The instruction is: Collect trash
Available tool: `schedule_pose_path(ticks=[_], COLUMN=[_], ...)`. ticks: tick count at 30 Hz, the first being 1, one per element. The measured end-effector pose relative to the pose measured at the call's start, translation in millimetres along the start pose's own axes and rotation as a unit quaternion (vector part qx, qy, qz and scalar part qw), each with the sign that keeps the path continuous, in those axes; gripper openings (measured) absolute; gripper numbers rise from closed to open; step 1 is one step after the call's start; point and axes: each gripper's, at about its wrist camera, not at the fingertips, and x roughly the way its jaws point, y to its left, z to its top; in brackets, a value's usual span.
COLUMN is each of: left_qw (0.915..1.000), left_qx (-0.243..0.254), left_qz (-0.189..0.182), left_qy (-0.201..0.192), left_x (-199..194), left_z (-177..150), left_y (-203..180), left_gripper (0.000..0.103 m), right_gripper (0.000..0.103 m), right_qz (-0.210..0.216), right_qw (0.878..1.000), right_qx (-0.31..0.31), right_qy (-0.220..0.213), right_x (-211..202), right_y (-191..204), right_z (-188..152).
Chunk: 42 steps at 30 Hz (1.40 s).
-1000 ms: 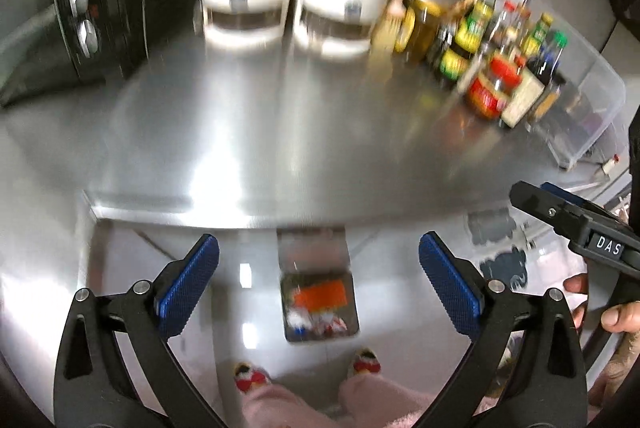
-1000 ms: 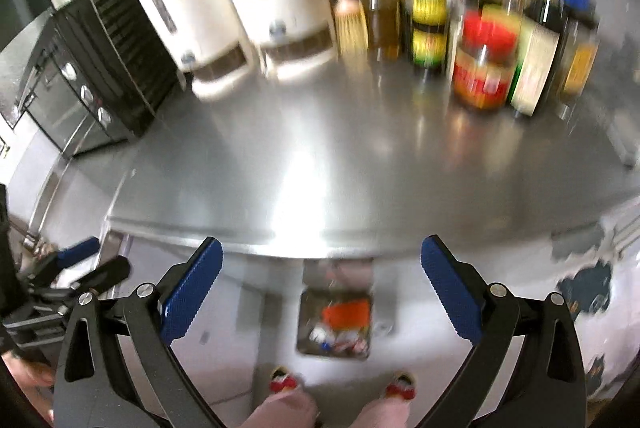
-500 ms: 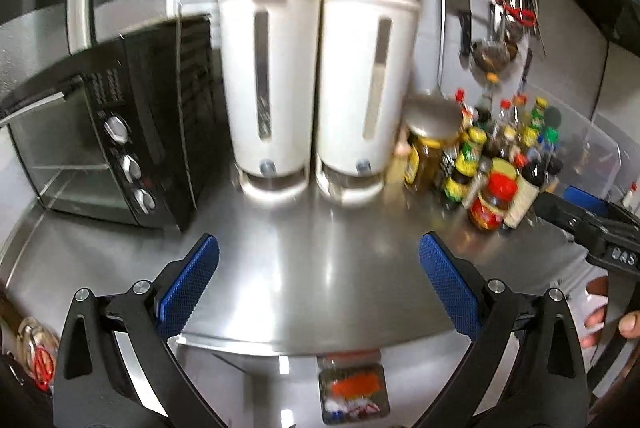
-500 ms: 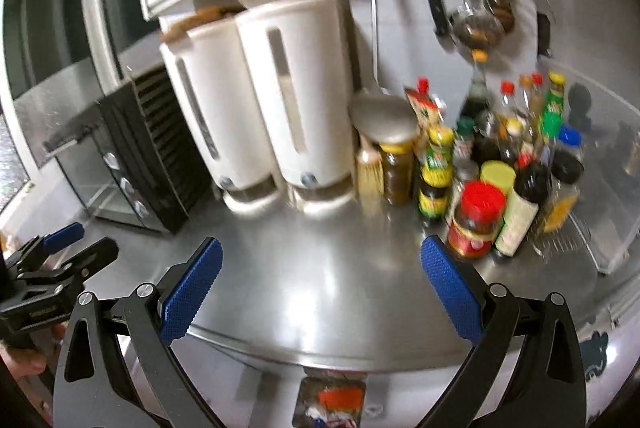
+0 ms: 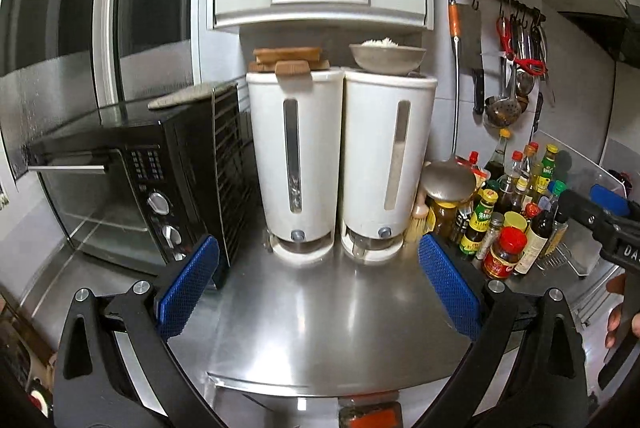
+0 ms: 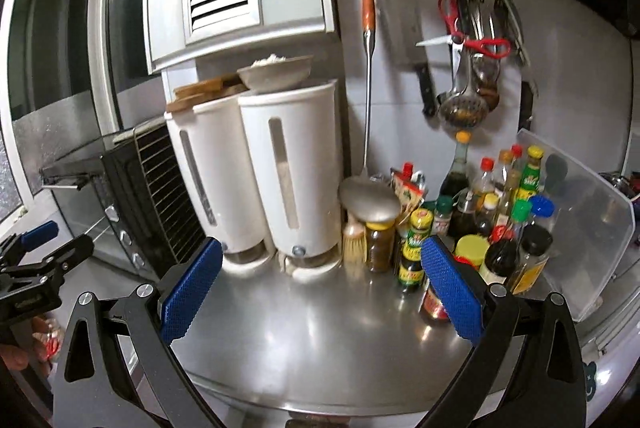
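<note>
both grippers are hovering over the near edge of the stainless steel counter (image 5: 320,316), nothing between the fingers of either.
left gripper (image 5: 318,286): two blue pads spread wide, empty.
right gripper (image 6: 320,288): two blue pads spread wide, empty. its tip is also showing at the right edge of the left wrist view, with a hand (image 5: 618,312) under it.
trash: a small bin (image 5: 370,415) is peeking out below the counter's near edge, with something orange inside; contents too cropped to count. no loose trash is showing on the bare counter.
far side, counted: two white tall dispensers (image 5: 296,168) standing side by side, touching; one grey bowl (image 5: 386,57) sitting on the right one, wooden pieces on the left one. one black toaster oven (image 5: 132,196) at far left. a dense cluster of sauce bottles (image 6: 476,228) at far right, too crowded to count, beside one clear plastic bin (image 6: 580,228). one ladle (image 6: 370,204) and one cleaver (image 6: 404,28) are hanging from the wall rail.
</note>
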Motion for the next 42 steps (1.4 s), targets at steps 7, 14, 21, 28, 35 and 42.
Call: schedule_pose_path(ticks=[7, 14, 21, 28, 35, 42], left_qw=[1.0000, 1.0000, 1.0000, 1.0000, 1.0000, 1.0000], left_qx=[0.003, 0.005, 0.007, 0.008, 0.007, 0.007], left_qz=[0.000, 0.002, 0.000, -0.001, -0.003, -0.004], left_qy=[-0.006, -0.003, -0.001, 0.000, 0.000, 0.000], left_x=[-8.6, -11.6, -13.8, -14.8, -14.4, -14.6], left_z=[2.9, 0.7, -0.9, -1.5, -1.2, -1.4], left_y=[-3.5, -7.4, -11.2, -12.8, -12.5, -11.9], left_gripper=[0.095, 0.095, 0.095, 0.095, 0.095, 0.095], right_gripper=[0.100, 0.100, 0.100, 0.100, 0.100, 0.100], right_qz=[-0.036, -0.051, -0.050, -0.048, -0.049, -0.048], right_qw=[0.999, 0.999, 0.999, 0.999, 0.999, 0.999], right_qx=[-0.012, -0.004, -0.001, 0.002, 0.005, 0.006], right_qy=[-0.021, -0.011, -0.003, 0.000, 0.001, 0.002], right_x=[-15.2, -18.1, -17.6, -17.7, -17.2, -16.7], right_y=[4.7, -0.2, -4.0, -6.7, -8.4, -8.7], right_z=[8.6, 6.6, 5.1, 4.1, 2.8, 2.5])
